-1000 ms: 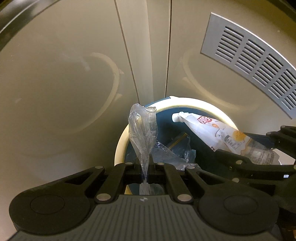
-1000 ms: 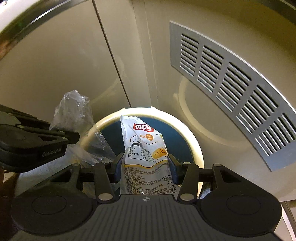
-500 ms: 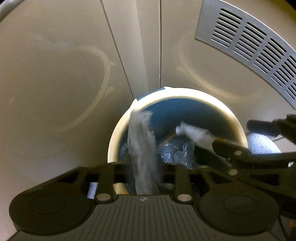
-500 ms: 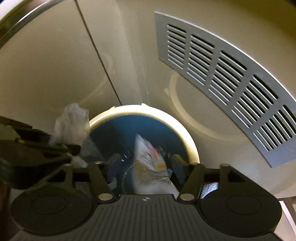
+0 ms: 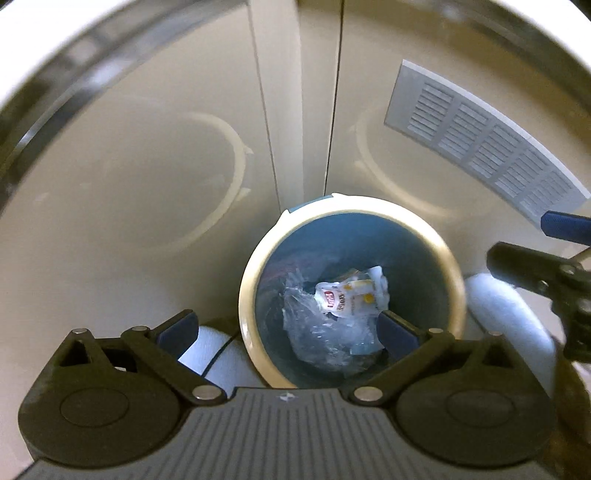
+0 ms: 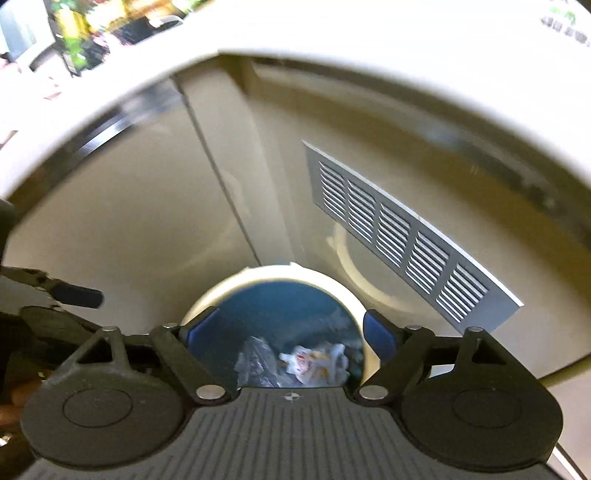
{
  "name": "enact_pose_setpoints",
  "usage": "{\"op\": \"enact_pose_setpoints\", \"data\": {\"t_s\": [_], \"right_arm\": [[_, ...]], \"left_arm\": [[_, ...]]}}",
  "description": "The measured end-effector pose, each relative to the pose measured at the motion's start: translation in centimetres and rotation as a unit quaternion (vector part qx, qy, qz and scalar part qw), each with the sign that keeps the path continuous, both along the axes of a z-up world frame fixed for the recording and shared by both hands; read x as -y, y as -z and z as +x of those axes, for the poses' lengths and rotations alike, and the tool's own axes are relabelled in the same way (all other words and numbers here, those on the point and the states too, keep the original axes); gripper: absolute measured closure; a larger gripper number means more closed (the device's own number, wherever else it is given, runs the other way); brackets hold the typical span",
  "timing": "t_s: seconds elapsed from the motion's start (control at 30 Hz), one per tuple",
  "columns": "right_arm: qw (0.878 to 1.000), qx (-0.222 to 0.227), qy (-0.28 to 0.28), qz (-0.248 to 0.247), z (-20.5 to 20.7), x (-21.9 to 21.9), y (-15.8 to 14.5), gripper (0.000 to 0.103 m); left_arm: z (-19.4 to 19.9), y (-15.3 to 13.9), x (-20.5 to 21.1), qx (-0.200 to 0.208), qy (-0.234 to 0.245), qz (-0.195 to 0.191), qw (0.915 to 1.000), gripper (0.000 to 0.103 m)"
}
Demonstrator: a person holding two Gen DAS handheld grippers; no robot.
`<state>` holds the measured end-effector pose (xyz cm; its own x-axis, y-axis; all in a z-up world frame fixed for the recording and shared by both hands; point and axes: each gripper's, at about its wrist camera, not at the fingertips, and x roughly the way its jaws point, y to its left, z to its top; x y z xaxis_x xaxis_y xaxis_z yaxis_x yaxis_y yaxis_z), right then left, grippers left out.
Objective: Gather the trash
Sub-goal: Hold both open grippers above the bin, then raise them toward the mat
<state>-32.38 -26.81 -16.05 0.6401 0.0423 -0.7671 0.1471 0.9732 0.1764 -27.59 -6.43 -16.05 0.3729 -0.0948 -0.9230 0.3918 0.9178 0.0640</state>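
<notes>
A round bin with a cream rim (image 5: 255, 258) and blue inside stands on the floor by beige cabinet doors; it also shows in the right wrist view (image 6: 332, 282). Inside lie a crumpled clear plastic bag (image 5: 321, 332) and a white snack wrapper (image 5: 351, 295), both also seen in the right wrist view as the bag (image 6: 255, 360) and the wrapper (image 6: 314, 362). My left gripper (image 5: 286, 332) is open and empty above the bin. My right gripper (image 6: 291, 332) is open and empty above the bin; it shows at the right edge of the left wrist view (image 5: 535, 273).
Beige cabinet doors (image 5: 147, 166) rise behind the bin, with a grey vent grille (image 5: 480, 144) on the right one, also in the right wrist view (image 6: 399, 236). A white counter edge (image 6: 369, 33) runs above. White shapes (image 5: 506, 314) lie beside the bin.
Both grippers opened and rose. The clear bag dropped from the left gripper and the snack wrapper from the right one; both now lie inside the bin.
</notes>
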Motion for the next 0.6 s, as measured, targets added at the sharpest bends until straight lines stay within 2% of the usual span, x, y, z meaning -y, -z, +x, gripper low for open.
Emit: {"op": "enact_pose_setpoints", "data": {"t_s": [0.2, 0.6], "right_arm": [[0.999, 0.027, -0.019, 0.016, -3.6, -0.8, -3.4, 0.013], [0.997, 0.061, -0.037, 0.0, -6.6, -3.2, -5.9, 0.013]], "left_arm": [[-3.1, -2.6, -1.3, 0.019, -0.018, -0.019, 0.9995, 0.0], [-5.8, -5.8, -2.6, 0.075, -0.035, -0.027, 0.9962, 0.0]]}}
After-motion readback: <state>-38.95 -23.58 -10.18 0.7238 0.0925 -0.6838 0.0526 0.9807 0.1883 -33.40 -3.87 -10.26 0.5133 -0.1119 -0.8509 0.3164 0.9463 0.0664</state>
